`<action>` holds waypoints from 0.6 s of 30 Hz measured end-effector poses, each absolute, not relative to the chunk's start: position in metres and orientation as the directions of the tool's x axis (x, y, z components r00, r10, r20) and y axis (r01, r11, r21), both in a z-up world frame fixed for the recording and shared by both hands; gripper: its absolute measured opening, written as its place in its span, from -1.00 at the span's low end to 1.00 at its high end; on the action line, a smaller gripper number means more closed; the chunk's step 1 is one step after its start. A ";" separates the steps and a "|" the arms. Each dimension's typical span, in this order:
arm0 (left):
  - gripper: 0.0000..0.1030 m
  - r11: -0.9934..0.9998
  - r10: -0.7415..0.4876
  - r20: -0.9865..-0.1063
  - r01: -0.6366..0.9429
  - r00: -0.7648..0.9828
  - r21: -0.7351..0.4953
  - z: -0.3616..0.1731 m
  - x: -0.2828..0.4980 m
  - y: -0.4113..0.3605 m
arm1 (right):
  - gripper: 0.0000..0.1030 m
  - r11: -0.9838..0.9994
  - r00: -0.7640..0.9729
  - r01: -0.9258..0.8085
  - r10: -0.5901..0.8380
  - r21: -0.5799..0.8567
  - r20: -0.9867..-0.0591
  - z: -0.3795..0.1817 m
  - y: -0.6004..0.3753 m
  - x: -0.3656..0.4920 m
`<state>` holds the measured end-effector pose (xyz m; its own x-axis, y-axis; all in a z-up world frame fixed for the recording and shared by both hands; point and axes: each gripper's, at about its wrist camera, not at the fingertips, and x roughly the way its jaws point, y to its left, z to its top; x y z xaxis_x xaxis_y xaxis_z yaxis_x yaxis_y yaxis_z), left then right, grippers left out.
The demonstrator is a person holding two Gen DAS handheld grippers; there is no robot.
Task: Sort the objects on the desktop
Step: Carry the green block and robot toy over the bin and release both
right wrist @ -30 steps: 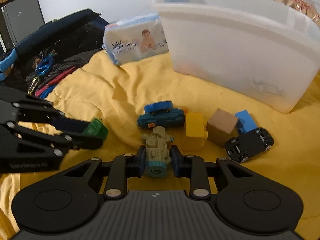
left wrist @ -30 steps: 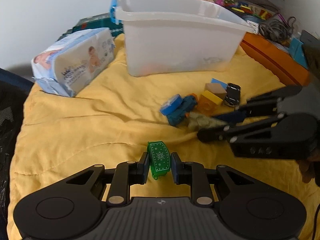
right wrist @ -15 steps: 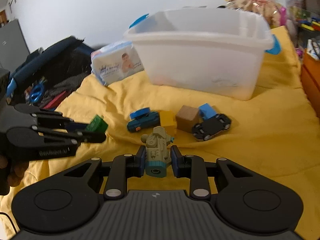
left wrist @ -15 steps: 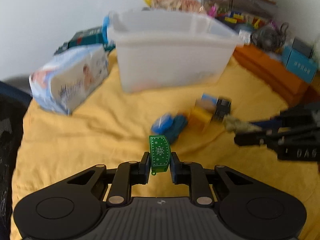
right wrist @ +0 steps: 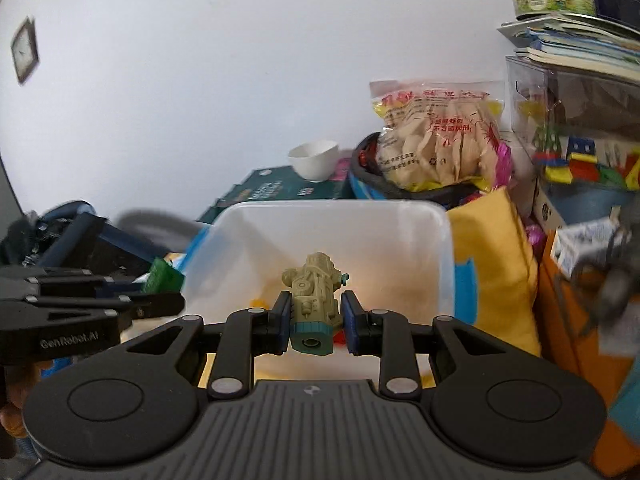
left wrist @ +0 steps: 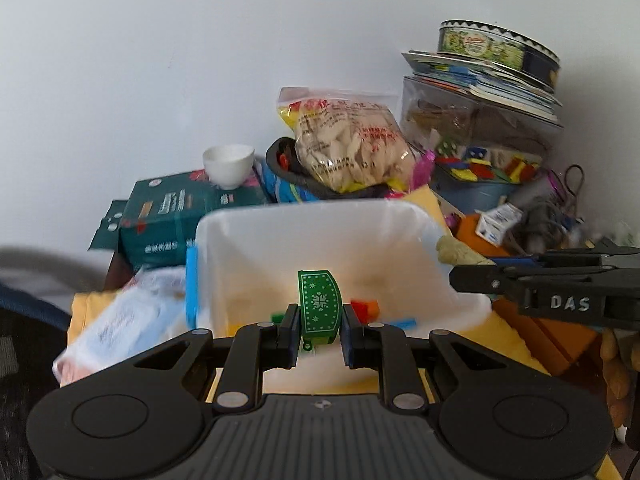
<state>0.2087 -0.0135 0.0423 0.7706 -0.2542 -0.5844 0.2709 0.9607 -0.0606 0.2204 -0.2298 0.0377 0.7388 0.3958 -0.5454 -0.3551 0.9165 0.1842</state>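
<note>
My left gripper (left wrist: 319, 326) is shut on a green toy piece with a white snowflake print (left wrist: 319, 304), held over the open white plastic bin (left wrist: 304, 220). My right gripper (right wrist: 315, 322) is shut on an olive-green toy vehicle with a teal end (right wrist: 314, 300), held over the same bin (right wrist: 340, 210). Small red, green, yellow and blue pieces lie on the bin's bottom (left wrist: 366, 307). In the left wrist view the right gripper (left wrist: 464, 262) comes in from the right at the bin's rim; in the right wrist view the left gripper (right wrist: 160, 292) comes in from the left.
Behind the bin stand dark green boxes (left wrist: 176, 216) with a white bowl (left wrist: 228, 164) on top, a snack bag (left wrist: 348, 148) and a stack of containers with a tin (left wrist: 496, 46). A wet-wipes pack (left wrist: 120, 328) lies left of the bin on the yellow cloth (right wrist: 492, 264).
Both grippers have lifted off the yellow cloth with their toys and moved forward to hang over the open bin. The loose toys on the cloth have dropped out of view.
</note>
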 end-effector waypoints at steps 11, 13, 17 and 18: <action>0.12 0.970 -0.190 -0.587 0.243 0.787 0.012 0.033 0.225 -0.007 | 0.12 0.933 0.759 -0.343 0.342 0.107 -0.553 0.031 -0.228 0.235; 0.12 0.964 -0.198 -0.576 0.263 0.793 0.030 0.029 0.207 -0.001 | 0.12 0.931 0.766 -0.340 0.356 0.132 -0.536 0.029 -0.235 0.215; 0.12 0.949 -0.220 -0.591 0.311 0.776 0.055 -0.002 0.163 0.003 | 0.13 0.946 0.764 -0.295 0.316 0.131 -0.563 -0.003 -0.239 0.174; 0.12 0.941 -0.224 -0.611 0.331 0.759 0.066 -0.015 0.153 0.001 | 0.13 0.953 0.757 -0.279 0.295 0.121 -0.583 -0.016 -0.238 0.166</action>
<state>0.1531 0.0009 -0.0153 0.7592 -0.2242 -0.6110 0.3312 0.9413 0.0661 0.1660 -0.2382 -0.0158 0.7566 0.2954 -0.5833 -0.2789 0.9527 0.1207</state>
